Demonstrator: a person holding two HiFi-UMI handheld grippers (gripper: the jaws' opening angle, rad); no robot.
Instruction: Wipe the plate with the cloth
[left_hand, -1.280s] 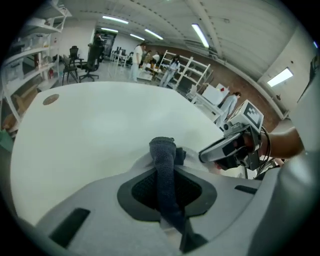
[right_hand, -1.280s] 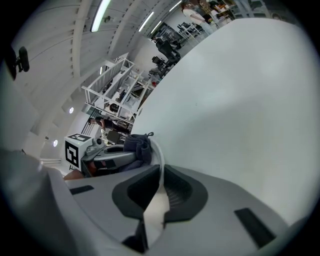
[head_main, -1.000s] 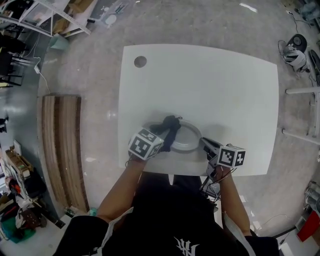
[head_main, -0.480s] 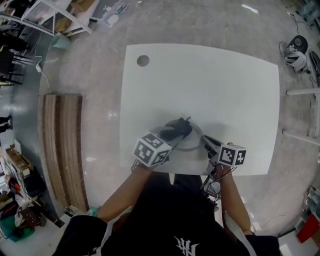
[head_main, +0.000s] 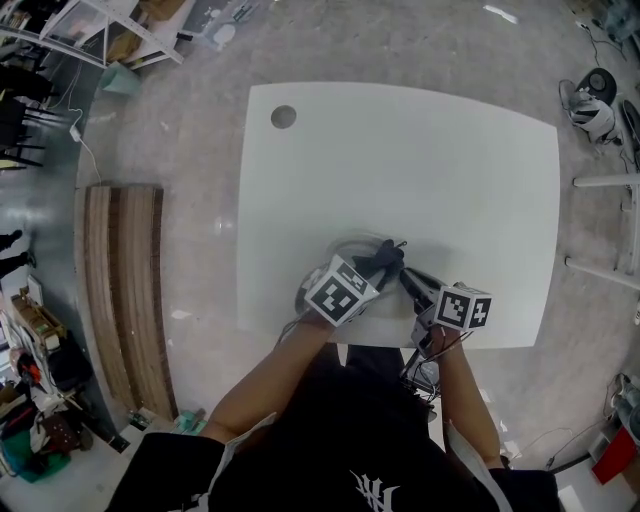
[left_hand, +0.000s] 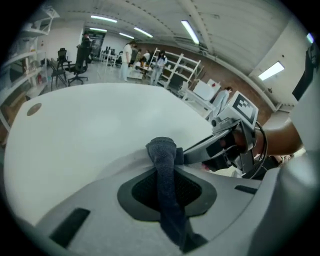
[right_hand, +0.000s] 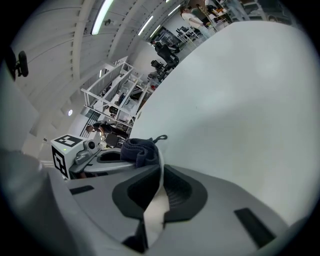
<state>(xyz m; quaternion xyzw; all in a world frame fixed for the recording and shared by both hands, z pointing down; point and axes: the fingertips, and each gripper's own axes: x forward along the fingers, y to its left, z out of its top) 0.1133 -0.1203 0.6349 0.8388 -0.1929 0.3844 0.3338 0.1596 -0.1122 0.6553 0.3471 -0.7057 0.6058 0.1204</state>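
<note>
Seen from above, a person stands at the near edge of a white surface (head_main: 400, 160), a gripper in each hand; both grippers meet over a pale plate (head_main: 352, 243) that lies close to that near edge, slightly left of the surface's middle; much of the plate is hidden beneath the left gripper's marker cube.

The left gripper (left_hand: 164, 165) has its jaws pressed together on a dark grey cloth (left_hand: 161, 147); the cloth runs as a narrow band through the pads and bunches into a rolled wad just past the tips; the wad rests on the right-hand part of the plate, beside the tips of the other gripper.

The right gripper (right_hand: 159, 172) reaches in from the person's right; its jaws are clamped on the plate's thin white rim, which shows as a pale strip between the black pads; in its own view the cloth sits just beyond the tips, a small loop sticking up from it.

A round grey hole (head_main: 283, 117) marks the surface's far left corner; a wooden bench (head_main: 120, 290) stands on the floor to the left, well apart from the surface.
</note>
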